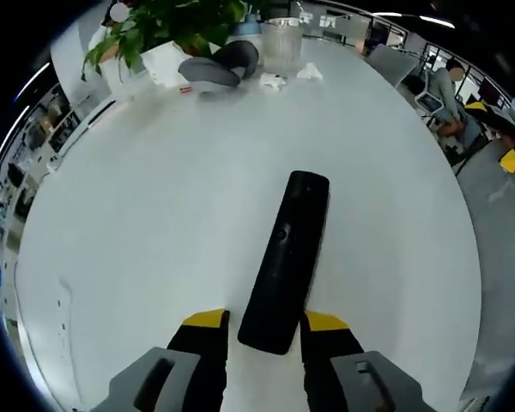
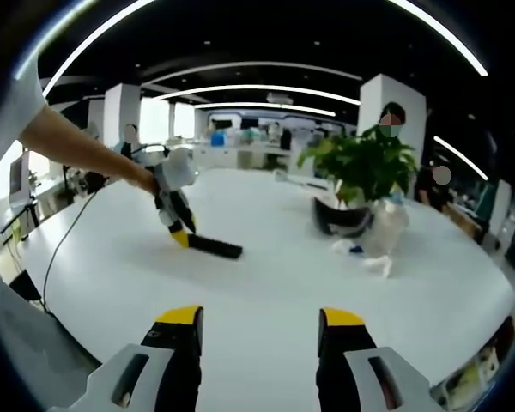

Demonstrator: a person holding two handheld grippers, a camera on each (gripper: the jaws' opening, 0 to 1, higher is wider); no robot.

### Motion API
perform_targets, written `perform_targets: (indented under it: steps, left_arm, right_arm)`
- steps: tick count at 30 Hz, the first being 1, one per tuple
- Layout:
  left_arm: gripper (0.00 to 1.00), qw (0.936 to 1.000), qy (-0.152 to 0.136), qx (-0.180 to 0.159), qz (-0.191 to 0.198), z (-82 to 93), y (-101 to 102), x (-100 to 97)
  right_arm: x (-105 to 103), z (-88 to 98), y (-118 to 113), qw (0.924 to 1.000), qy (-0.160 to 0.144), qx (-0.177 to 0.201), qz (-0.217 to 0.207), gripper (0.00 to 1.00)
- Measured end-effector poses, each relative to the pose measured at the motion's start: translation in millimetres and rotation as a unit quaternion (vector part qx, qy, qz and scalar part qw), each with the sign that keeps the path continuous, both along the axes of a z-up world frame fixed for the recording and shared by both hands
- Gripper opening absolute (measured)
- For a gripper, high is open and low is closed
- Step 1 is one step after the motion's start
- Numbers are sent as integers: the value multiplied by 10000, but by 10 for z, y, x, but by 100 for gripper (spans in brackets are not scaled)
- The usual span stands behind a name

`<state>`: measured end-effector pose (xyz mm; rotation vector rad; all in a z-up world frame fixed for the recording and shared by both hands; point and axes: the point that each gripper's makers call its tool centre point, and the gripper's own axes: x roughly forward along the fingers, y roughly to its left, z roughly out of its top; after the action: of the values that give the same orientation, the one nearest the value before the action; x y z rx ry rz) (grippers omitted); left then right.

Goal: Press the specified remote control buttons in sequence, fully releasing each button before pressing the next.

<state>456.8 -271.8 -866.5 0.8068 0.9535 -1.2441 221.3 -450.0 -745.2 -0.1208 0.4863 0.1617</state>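
Observation:
A long black remote control (image 1: pixel 287 257) lies flat on the round white table (image 1: pixel 137 223), pointing away from me. In the left gripper view my left gripper (image 1: pixel 266 322) has its yellow-tipped jaws against both sides of the remote's near end, shut on it. In the right gripper view the same remote (image 2: pixel 215 246) lies at mid-left, with the left gripper (image 2: pixel 178 227) at its end, held by a person's hand. My right gripper (image 2: pixel 259 319) hovers over the table well short of the remote, open, with nothing between its fingers.
A potted plant (image 1: pixel 172 21) (image 2: pixel 365 163) stands at the table's far side with a grey curved object (image 1: pixel 219 67), a clear container (image 1: pixel 281 43) and crumpled paper (image 1: pixel 309 73). A cable (image 2: pixel 69 232) hangs off the table's left edge. People sit beyond the table.

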Motion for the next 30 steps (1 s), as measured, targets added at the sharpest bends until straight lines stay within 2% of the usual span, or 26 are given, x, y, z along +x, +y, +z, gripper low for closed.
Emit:
perform_targets:
  steps: [4,10,18,19,30]
  left_arm:
    - [28,9999,-53,-123,-13,5,-2,-8]
    - [26,9999,-97,-80,14,12,-16,-24]
    - [23,9998,-106,101,96,17,-25,-76]
    - [23,9997,-169,141,-45,28,-30,-70]
    - [23,9989,-125,446,45,36,-29,-125]
  right_arm:
    - [-4,10,-14,10000,-16,1,-33,50]
    - [-6,14,-13,10000,-16,-2,-28,50]
    - [-1,52,-31,9999,-99,12,-68,50]
    - [0,54,-31,9999,-103,14,-68,50]
    - [-3,73,-29,9999,-140,18,-35,49]
